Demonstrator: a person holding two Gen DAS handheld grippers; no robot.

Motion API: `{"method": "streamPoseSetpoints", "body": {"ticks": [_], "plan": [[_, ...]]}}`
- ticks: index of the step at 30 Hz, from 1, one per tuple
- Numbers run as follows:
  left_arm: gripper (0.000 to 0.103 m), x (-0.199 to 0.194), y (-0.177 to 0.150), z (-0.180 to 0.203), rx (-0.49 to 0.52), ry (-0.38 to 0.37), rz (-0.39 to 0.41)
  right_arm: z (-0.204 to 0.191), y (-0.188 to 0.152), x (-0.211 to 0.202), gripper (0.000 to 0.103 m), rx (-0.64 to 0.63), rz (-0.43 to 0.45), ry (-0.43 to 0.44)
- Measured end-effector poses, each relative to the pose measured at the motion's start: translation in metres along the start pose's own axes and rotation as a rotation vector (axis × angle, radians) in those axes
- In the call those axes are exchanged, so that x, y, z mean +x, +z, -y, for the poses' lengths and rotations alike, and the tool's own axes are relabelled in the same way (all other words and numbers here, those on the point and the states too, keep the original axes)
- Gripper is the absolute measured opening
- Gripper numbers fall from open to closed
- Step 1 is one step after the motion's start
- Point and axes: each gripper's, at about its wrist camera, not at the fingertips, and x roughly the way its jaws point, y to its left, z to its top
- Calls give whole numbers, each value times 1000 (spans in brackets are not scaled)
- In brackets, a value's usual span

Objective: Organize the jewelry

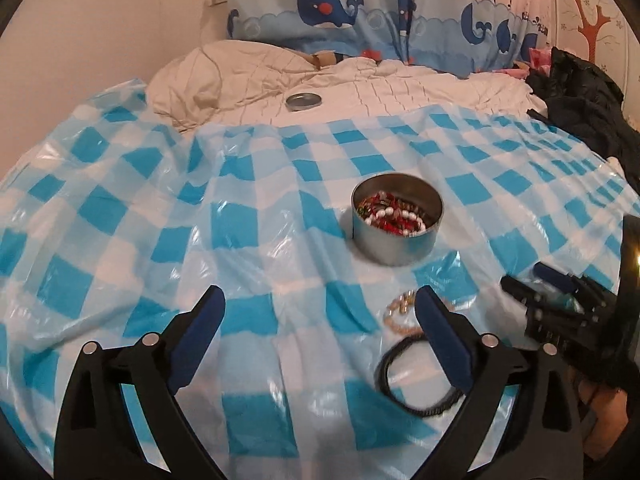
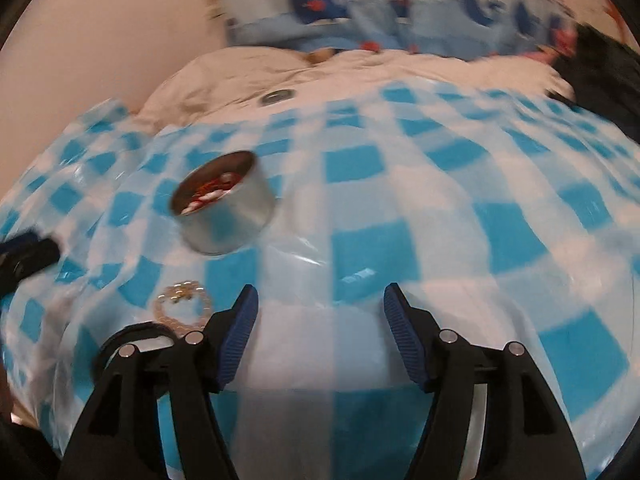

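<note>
A round metal tin (image 1: 397, 222) holding red and white bead jewelry stands on the blue-and-white checked plastic sheet (image 1: 160, 220); it also shows in the right wrist view (image 2: 224, 204). A pale bead bracelet (image 1: 398, 312) and a black band (image 1: 404, 380) lie in front of the tin, by my left gripper's right finger. My left gripper (image 1: 318, 332) is open and empty. My right gripper (image 2: 320, 320) is open and empty, to the right of the bead bracelet (image 2: 182, 306); it also shows at the right edge of the left wrist view (image 1: 560, 304).
The tin's lid (image 1: 304, 101) lies on the cream bedding (image 1: 240, 76) behind the sheet. A whale-print fabric (image 1: 360, 12) hangs at the back. A black garment (image 1: 584, 92) lies at the far right. The right wrist view is blurred.
</note>
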Motion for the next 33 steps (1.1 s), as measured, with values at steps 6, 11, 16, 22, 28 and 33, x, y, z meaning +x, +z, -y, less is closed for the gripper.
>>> {"method": "streamPoseSetpoints", "body": {"ticks": [6, 11, 16, 22, 28, 33], "plan": [[93, -5, -3, 6, 33, 25, 2, -5, -3, -8, 92, -28, 58, -40], [95, -23, -3, 9, -1, -6, 42, -4, -3, -10, 93, -20, 73, -74], [95, -24, -9, 17, 26, -7, 29, -1, -4, -15, 95, -10, 95, -81], [95, -11, -7, 18, 32, 18, 2, -1, -4, -11, 95, -9, 79, -87], [95, -9, -4, 20, 19, 7, 6, -2, -4, -11, 95, -10, 76, -86], [95, -7, -4, 25, 32, 8, 1, -2, -5, -10, 95, -9, 76, -86]]}}
